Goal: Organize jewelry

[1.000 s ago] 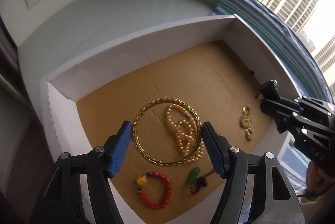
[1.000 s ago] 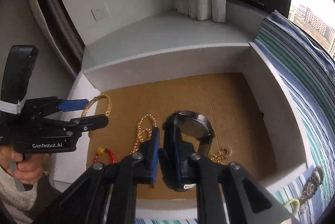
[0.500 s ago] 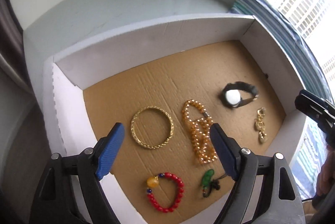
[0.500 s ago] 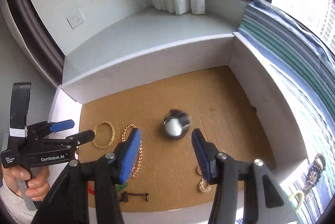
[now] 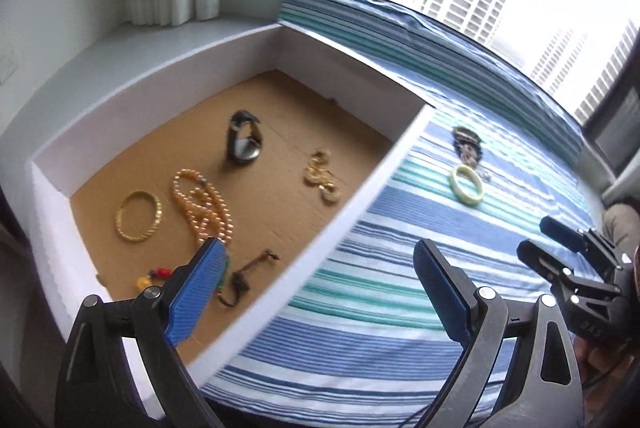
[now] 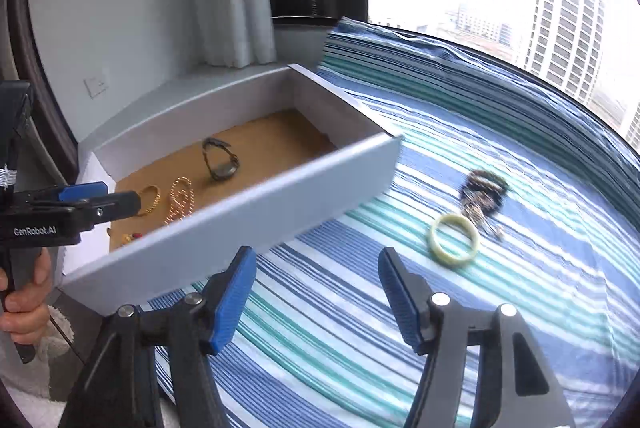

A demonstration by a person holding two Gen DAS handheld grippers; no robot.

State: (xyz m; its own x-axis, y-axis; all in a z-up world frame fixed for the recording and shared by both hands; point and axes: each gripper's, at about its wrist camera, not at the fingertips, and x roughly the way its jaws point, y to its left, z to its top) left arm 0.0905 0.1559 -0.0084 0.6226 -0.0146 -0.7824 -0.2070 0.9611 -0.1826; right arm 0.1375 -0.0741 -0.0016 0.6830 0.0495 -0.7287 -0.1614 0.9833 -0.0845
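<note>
Both grippers have swung off the box (image 5: pixel 352 207) toward the green bangle (image 6: pixel 453 238), lying ahead of the right gripper's (image 6: pixel 316 294) released, empty jaws.

Striped cloth (image 6: pixel 340 328) bare ahead of right gripper (image 6: pixel 316 292), green bangle (image 6: pixel 454 239) and dark jewelry heap (image 6: pixel 482 193) touching beyond, white box wall (image 6: pixel 240 224) barring the left, watch (image 5: pixel 243 141) upright mid-box.
</note>
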